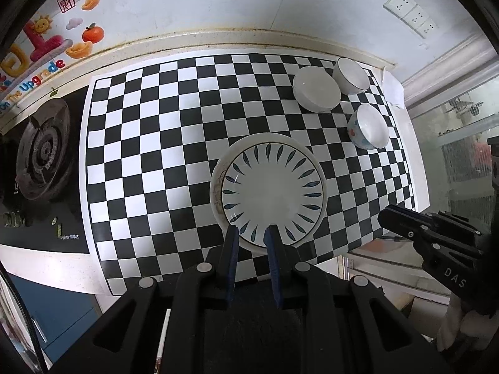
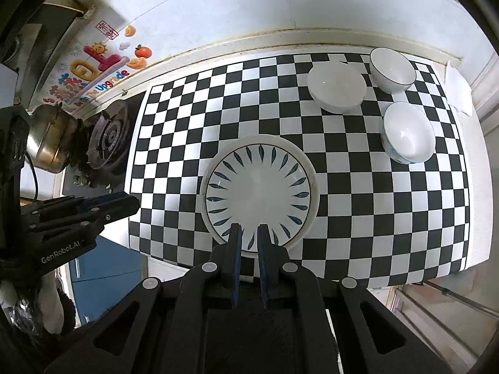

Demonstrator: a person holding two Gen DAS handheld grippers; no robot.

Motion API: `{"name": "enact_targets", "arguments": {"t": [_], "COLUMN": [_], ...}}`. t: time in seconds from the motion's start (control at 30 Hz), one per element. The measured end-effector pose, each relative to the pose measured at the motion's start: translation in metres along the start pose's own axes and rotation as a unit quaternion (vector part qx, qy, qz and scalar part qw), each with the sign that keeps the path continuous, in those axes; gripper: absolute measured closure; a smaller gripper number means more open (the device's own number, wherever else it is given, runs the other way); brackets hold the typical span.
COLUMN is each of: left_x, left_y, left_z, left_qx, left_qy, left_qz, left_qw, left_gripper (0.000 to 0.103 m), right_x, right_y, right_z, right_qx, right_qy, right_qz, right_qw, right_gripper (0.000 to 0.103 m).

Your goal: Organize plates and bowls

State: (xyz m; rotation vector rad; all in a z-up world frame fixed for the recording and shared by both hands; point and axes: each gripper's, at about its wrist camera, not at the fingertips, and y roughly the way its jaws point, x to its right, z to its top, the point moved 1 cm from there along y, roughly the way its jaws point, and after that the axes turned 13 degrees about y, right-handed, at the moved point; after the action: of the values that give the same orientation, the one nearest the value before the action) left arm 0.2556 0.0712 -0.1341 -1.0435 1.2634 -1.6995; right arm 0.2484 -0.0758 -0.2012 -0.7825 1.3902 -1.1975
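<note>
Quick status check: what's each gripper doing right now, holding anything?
Left gripper: closed, holding nothing, above the leaf-pattern plate.
Right gripper: closed, holding nothing, above the same plate.

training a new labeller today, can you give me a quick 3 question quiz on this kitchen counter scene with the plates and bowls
1. True or false: the leaf-patterned plate rests on top of another plate.
2. How many bowls stand on the checkered mat?
A. one
B. three
C. five
3. Fill in: neither the left gripper nor the right gripper holds ____.

Key:
1. True; a wider cream rim shows beneath it.
2. B: a plain white bowl, a dark-rimmed bowl and a bowl with a patterned outside, all at the mat's far right.
3. Anything; both are shut with nothing between the fingers.
</note>
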Motion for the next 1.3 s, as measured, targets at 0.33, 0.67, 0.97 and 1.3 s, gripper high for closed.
{"name": "enact_targets", "arguments": {"t": [0.33, 0.67, 0.97, 1.3], "left_x": [-0.003, 0.016, 0.084, 0.110], "left_y": [0.004, 0.041, 0.128, 0.193], "left_z": [-0.001, 0.055, 0.137, 0.206], "left_qx": [0.001, 0.018, -0.016, -0.038], "left_qy": [-0.011, -0.067, -0.090, -0.126], "left_qz": [-0.017, -0.048, -0.069, -0.066], "left_qw": [0.9998, 0.9964, 0.9934, 0.9891], "left_gripper": [0.086, 0.076, 0.076, 0.076], "right_x": [-0.001, 0.069, 0.233, 0.335], "right_y": [-0.001, 0.007, 0.024, 0.075], "right_z": [-0.002, 0.022, 0.104, 0.184], "right_qx": [0.000, -0.016, 0.034, -0.013], "right_qy": [0.011, 0.076, 0.168, 0.211], "right_qz": [-0.004, 0.038, 0.001, 0.038], "right_qw": [1.000, 0.996, 0.985, 0.977], "right_gripper": [0.091, 0.053, 0.052, 0.052]}}
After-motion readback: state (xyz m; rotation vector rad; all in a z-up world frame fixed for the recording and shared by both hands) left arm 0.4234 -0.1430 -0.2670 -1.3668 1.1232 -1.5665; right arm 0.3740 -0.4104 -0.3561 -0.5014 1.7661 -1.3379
